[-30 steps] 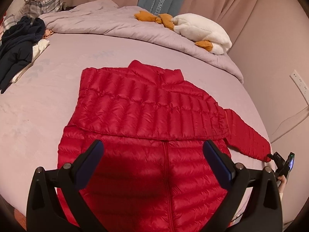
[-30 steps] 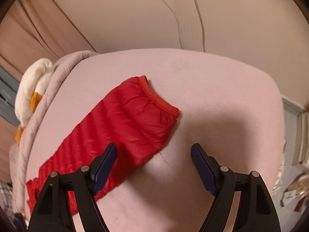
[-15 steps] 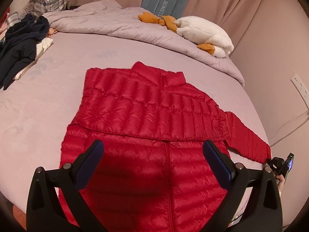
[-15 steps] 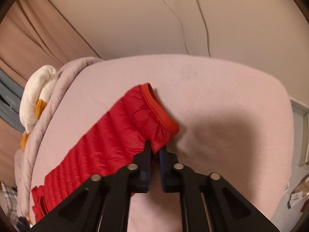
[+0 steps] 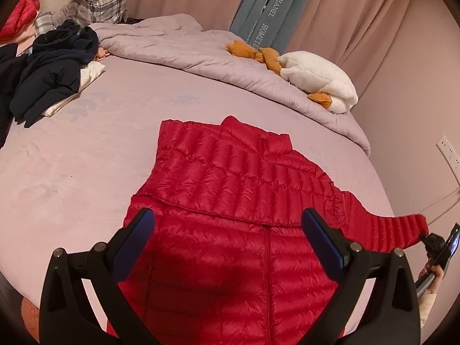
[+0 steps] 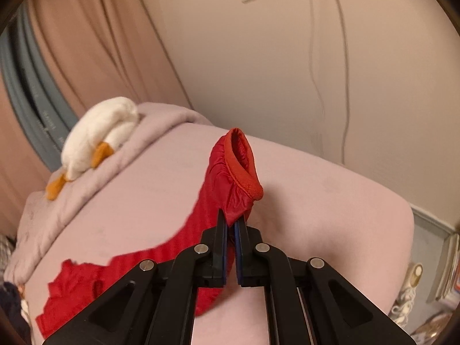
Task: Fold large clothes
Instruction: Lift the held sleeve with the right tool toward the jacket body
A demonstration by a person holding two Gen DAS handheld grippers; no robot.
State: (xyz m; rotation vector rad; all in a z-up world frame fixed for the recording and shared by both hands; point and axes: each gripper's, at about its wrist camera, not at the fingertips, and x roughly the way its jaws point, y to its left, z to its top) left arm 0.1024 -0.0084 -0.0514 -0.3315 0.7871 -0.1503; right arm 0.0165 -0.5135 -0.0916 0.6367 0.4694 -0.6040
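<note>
Fingers of the right gripper (image 6: 231,224) are pinched tight on the sleeve (image 6: 230,184) of the red jacket (image 5: 230,215), just behind the cuff (image 6: 244,178), which stands raised off the bed (image 5: 72,158). Left gripper (image 5: 227,230) hovers over the jacket body, fingers spread wide, gripping nothing.

Jacket lies front-up in the middle of the bed, zipper toward the camera, collar pointing away toward the bunched duvet (image 5: 187,43). One sleeve appears already folded across the chest; the other stretches out to the bed's right edge, its end in the right gripper.

Step in hand, as I judge it: folding in the second sleeve. Next move calls for carrying the cuff across the chest and laying it flat over the first sleeve, keeping the slippery quilted fabric from sliding or dragging the body askew.

Writing: blue hanging fabric (image 5: 270,8) behind the bed reads "HANEL" and "HOMETE…", the rest cut off. No label readable on the jacket.

Also noted: white stuffed duck (image 5: 319,86), dark clothes pile (image 5: 49,69).
</note>
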